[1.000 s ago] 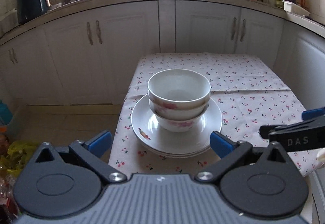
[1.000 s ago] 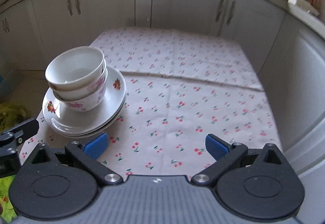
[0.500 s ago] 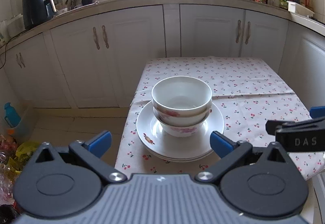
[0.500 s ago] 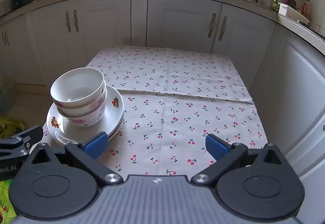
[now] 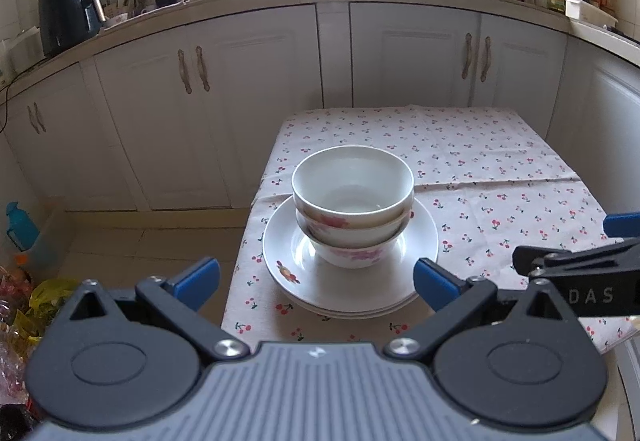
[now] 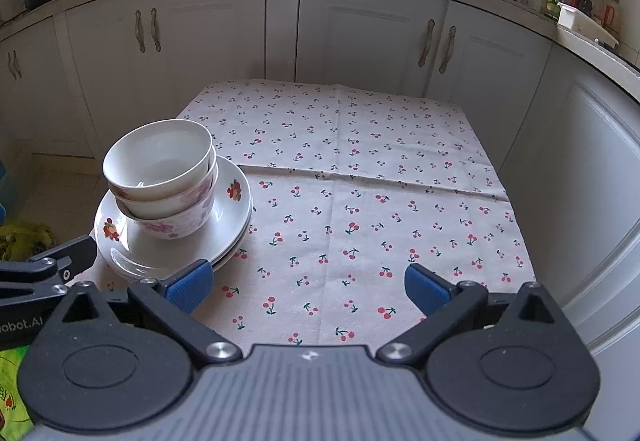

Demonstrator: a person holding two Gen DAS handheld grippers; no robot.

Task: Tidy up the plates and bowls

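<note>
Left wrist view?
— Both claws have pulled back and up. The dishes look smaller than a moment ago.

Are the claws holding anything?
— No. The left gripper (image 5: 316, 277) is wide open and empty. So is the right gripper (image 6: 306, 283).

Where are the dishes?
— Two bowls (image 5: 352, 197) sit nested on the plates (image 5: 420, 237), near the left edge of the cherry tablecloth (image 6: 360, 169). I think the stacking is done.
</note>
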